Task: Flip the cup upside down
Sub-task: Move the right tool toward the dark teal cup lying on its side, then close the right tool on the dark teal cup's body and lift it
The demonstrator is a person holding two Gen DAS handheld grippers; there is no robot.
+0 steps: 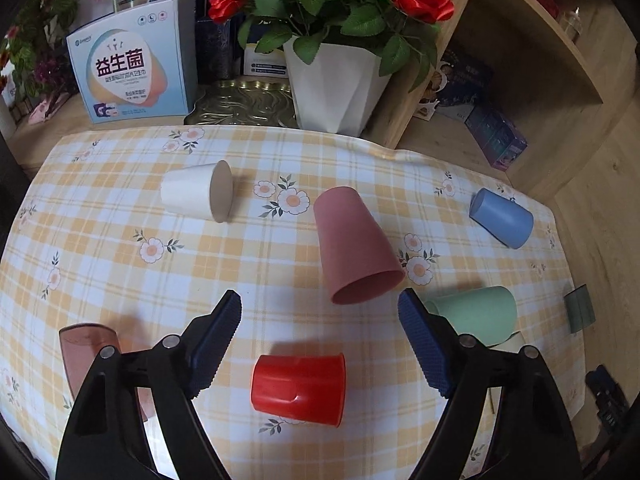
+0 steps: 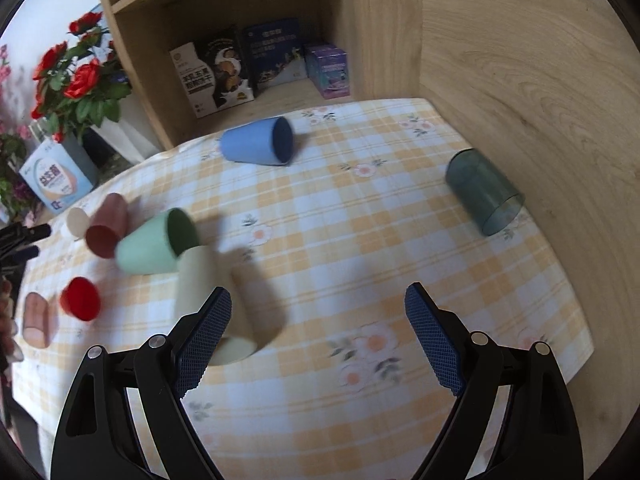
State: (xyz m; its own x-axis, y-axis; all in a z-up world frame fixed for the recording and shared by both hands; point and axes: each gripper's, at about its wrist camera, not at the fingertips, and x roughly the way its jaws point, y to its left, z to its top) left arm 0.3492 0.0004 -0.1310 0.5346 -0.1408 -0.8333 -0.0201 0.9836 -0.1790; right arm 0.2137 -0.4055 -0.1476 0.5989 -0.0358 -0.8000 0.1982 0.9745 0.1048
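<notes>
Several cups lie on their sides on the checked tablecloth (image 1: 120,216). In the left wrist view a red cup (image 1: 298,389) lies between and just beyond my open left gripper (image 1: 320,312). A dusty pink cup (image 1: 354,246) lies beyond it, a white cup (image 1: 194,196) far left, a mint cup (image 1: 478,310) behind the right finger, a blue cup (image 1: 502,218) far right. My right gripper (image 2: 318,304) is open and empty; a cream cup (image 2: 214,300) stands rim down beside its left finger. A dark teal cup (image 2: 482,192) lies to the right.
A white pot of red roses (image 1: 336,84), a blue box (image 1: 132,76) and a brass tray (image 1: 244,100) stand behind the cloth. A wooden shelf with boxes (image 2: 256,60) and a wooden wall (image 2: 520,80) bound the table. A translucent brown cup (image 1: 86,354) lies at left.
</notes>
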